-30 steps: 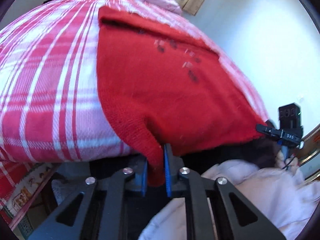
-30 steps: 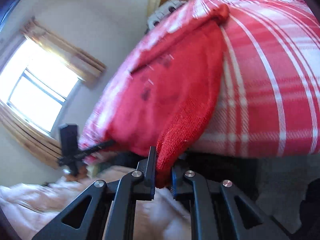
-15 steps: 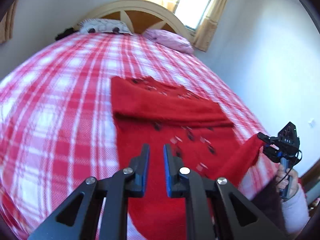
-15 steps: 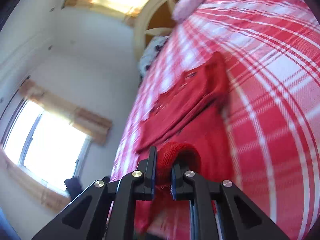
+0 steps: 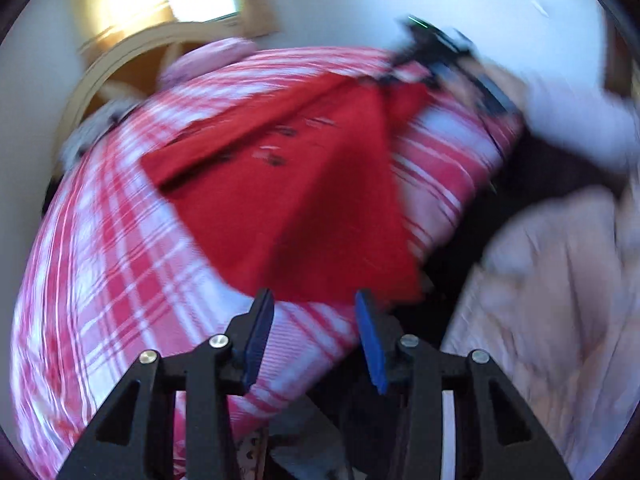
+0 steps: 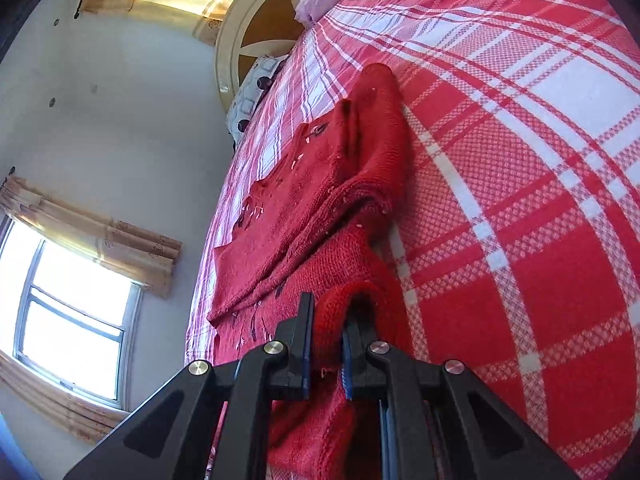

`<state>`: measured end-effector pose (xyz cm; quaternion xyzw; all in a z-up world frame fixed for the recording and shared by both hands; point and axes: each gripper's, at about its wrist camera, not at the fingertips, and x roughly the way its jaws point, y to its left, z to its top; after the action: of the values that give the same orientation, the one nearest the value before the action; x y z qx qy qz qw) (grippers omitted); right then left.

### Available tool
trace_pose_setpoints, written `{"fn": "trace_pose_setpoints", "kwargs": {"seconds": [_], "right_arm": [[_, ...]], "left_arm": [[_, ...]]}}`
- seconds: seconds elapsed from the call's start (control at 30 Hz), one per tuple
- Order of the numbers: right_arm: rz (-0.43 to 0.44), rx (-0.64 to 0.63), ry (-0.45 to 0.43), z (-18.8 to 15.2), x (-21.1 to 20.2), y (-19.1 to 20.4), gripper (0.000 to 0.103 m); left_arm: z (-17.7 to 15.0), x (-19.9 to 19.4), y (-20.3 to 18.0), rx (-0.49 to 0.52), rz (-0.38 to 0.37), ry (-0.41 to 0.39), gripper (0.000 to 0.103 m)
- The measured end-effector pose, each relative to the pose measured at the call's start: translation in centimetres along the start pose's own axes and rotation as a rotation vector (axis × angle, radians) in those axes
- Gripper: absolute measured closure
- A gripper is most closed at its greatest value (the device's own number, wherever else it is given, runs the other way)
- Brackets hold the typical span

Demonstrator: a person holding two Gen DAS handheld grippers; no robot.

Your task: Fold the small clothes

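A red knitted garment [image 5: 304,192] lies partly folded on the red and white checked bed [image 5: 112,264]. My left gripper [image 5: 314,312] is open and empty, just short of the garment's near edge. The view is blurred. My right gripper [image 6: 326,332] is shut on a fold of the red garment [image 6: 320,208] at its near corner, low over the bed [image 6: 520,200]. The right gripper also shows in the left wrist view [image 5: 432,52], at the garment's far corner.
A cream headboard [image 6: 256,28] and pillows [image 6: 256,84] stand at the far end of the bed. Windows with curtains [image 6: 72,320] are on the wall. A pale pink quilt [image 5: 560,300] lies beside the bed on the right of the left wrist view.
My left gripper let go of the garment's corner, opened wider and swung back toward the bed edge. My right gripper kept its hold and carried its corner over the garment.
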<state>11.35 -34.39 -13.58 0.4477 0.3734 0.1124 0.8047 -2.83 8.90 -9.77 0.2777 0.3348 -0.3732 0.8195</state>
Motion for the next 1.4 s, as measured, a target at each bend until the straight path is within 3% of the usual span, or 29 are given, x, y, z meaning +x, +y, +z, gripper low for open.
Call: {"fn": "trace_pose_setpoints", "kwargs": {"seconds": [0.17,0.23,0.27,0.37,0.5,0.53,0.63,0.77,0.93,1.03,1.13,1.27,1.33,1.37,1.4], "right_arm": [[-0.025,0.017,-0.006,-0.3,0.0,0.3,0.092],[-0.034,0.01,-0.007,-0.4,0.0,0.5,0.091],[-0.037,0.005,-0.005,-0.5,0.0,0.6,0.091],[-0.032,0.003,-0.001,-0.7,-0.1,0.5,0.092],[-0.028,0.008,0.004,-0.4,0.3,0.6,0.092],[-0.029,0.003,0.006,-0.4,0.3,0.6,0.092],[-0.032,-0.007,0.017,-0.2,0.3,0.8,0.091],[-0.025,-0.001,0.029,0.0,0.2,0.6,0.091],[-0.027,-0.024,0.045,0.3,0.1,0.8,0.091],[-0.027,-0.022,0.049,0.7,0.3,0.7,0.091],[-0.018,-0.014,0.051,1.0,0.8,0.5,0.091],[0.002,0.007,0.04,1.1,1.1,0.2,0.091],[0.006,0.008,0.039,1.0,1.0,0.1,0.091],[0.009,0.009,0.04,0.9,0.8,0.0,0.091],[0.011,0.009,0.043,0.8,0.7,-0.1,0.091]], "left_arm": [[-0.2,1.5,-5.0,0.257,-0.001,0.015,0.055],[0.0,2.7,-5.4,0.306,0.059,0.025,0.055],[0.2,3.2,-5.1,0.291,0.08,0.026,0.055],[1.2,3.2,-3.4,0.185,0.035,-0.008,0.055],[1.5,3.4,-4.2,0.219,0.029,-0.033,0.055],[1.5,3.3,-4.3,0.21,0.009,-0.031,0.059],[2.0,3.3,-3.5,0.142,-0.08,-0.02,0.085],[3.0,3.3,-1.1,0.01,-0.168,-0.023,0.092],[5.4,1.3,4.0,-0.238,-0.233,-0.12,0.092],[7.0,0.4,8.5,-0.386,-0.232,-0.192,0.092],[8.5,1.2,13.0,-0.522,-0.167,-0.233,0.092],[8.4,5.2,18.7,-0.722,-0.059,-0.161,0.095],[8.1,5.2,18.6,-0.672,-0.074,-0.167,0.095],[7.9,4.6,17.8,-0.611,-0.099,-0.178,0.095],[7.8,3.5,15.8,-0.479,-0.109,-0.18,0.094]]}}
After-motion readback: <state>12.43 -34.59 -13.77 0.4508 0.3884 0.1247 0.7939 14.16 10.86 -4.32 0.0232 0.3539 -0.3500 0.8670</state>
